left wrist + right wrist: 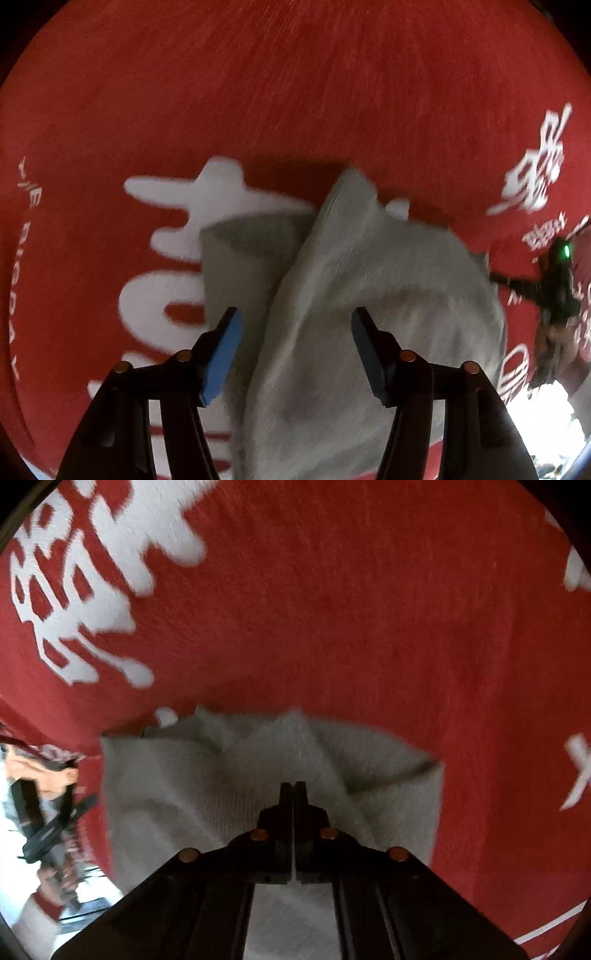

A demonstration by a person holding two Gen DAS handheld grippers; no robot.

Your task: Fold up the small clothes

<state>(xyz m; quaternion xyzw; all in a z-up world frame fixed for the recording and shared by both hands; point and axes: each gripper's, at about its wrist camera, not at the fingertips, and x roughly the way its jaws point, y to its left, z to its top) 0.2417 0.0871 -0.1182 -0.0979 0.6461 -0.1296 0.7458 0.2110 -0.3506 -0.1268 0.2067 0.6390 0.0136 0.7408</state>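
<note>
A small grey knitted garment (369,288) lies rumpled on a red cloth with white lettering (295,92). My left gripper (297,321) is open, its blue-padded fingers spread above the garment's near part, holding nothing. In the right wrist view the same grey garment (177,782) lies below my right gripper (293,786), whose jaws are pressed together over a raised fold. I cannot tell whether fabric is pinched between them. The right gripper also shows small at the right edge of the left wrist view (557,295).
The red cloth (369,609) covers the surface in both views, with large white characters (81,572) on it. The left gripper and the person's hand (51,812) show at the left edge of the right wrist view, beside a bright area off the cloth.
</note>
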